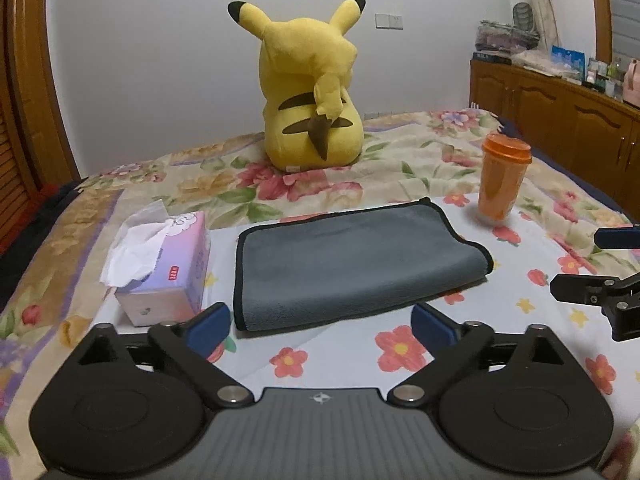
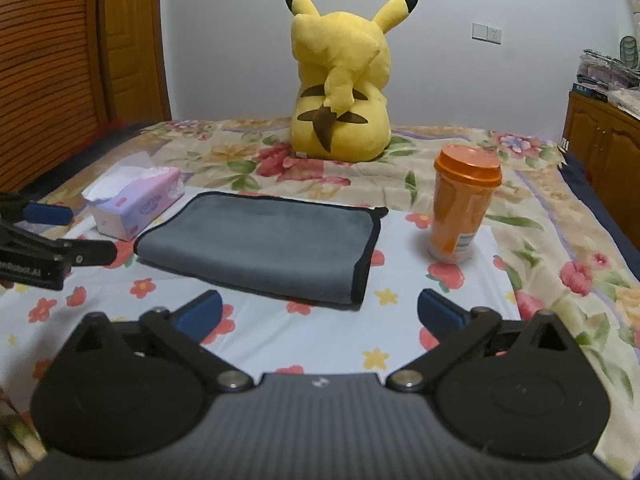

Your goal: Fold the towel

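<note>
A grey towel [image 1: 352, 264] with black trim lies folded flat on the flowered sheet, and it also shows in the right wrist view [image 2: 264, 246]. My left gripper [image 1: 320, 326] is open and empty, just short of the towel's near edge. My right gripper [image 2: 318, 312] is open and empty, a little back from the towel's near right corner. The right gripper shows at the right edge of the left wrist view [image 1: 588, 264]. The left gripper shows at the left edge of the right wrist view [image 2: 84, 232], beside the towel's left end.
A pink tissue box [image 1: 160, 264] sits left of the towel. An orange lidded cup [image 1: 502, 178] stands to its right. A yellow plush toy [image 1: 312, 88] sits behind it on the bed. Wooden cabinets [image 1: 560, 116] line the right wall.
</note>
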Demonstrator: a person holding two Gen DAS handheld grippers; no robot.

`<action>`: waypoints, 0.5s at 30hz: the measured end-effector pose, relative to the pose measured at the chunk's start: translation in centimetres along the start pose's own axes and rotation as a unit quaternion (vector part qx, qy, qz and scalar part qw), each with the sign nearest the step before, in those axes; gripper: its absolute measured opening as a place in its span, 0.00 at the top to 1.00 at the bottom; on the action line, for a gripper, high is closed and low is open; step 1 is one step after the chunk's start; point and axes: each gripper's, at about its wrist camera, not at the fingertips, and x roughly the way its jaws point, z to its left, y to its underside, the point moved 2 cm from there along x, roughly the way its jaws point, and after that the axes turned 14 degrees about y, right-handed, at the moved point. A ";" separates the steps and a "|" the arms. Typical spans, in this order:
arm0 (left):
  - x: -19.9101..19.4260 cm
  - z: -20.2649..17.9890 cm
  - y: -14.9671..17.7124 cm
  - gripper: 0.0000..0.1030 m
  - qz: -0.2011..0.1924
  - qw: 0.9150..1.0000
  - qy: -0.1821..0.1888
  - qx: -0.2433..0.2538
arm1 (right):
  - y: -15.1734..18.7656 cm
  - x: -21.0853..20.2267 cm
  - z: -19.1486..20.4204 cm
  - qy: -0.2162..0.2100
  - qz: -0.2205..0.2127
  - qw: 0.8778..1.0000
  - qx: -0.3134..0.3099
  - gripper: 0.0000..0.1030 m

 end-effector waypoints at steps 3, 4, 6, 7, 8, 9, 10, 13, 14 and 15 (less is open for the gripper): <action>-1.0 -0.5 -0.1 0.00 -0.004 1.000 0.000 -0.001 | -0.1 -0.9 -0.1 0.003 -0.002 1.000 0.005 0.00; -1.4 -0.7 -0.1 0.00 -0.003 1.000 0.000 -0.001 | -0.1 -1.2 -0.2 0.003 -0.003 1.000 0.006 0.00; -2.2 -1.1 -0.1 0.00 -0.003 1.000 -0.004 -0.002 | -0.2 -1.9 -0.3 0.004 -0.006 1.000 0.008 0.00; -2.5 -1.3 -0.2 0.00 -0.004 1.000 -0.006 -0.003 | -0.2 -2.3 -0.3 0.004 -0.008 1.000 0.009 0.00; -2.9 -1.5 -0.2 0.00 -0.006 1.000 -0.007 -0.003 | -0.2 -2.7 -0.4 0.005 -0.009 1.000 0.010 0.00; -3.3 -1.7 -0.3 0.00 -0.007 1.000 -0.007 -0.004 | -0.2 -3.1 -0.4 0.005 -0.010 1.000 0.011 0.00; -3.7 -1.9 -0.4 0.00 -0.009 1.000 -0.008 -0.003 | -0.3 -3.5 -0.4 0.005 -0.011 1.000 0.011 0.00; -5.0 -2.5 -0.5 0.00 -0.019 1.000 -0.013 -0.008 | -0.4 -4.6 -0.4 0.005 -0.017 1.000 0.011 0.00; -5.5 -2.7 -0.5 0.00 -0.022 1.000 -0.015 -0.011 | -0.5 -5.0 -0.5 0.005 -0.018 1.000 0.011 0.00; -6.0 -2.8 -0.6 0.00 -0.024 0.999 -0.017 -0.014 | -0.5 -5.5 -0.5 0.005 -0.020 1.000 0.012 0.00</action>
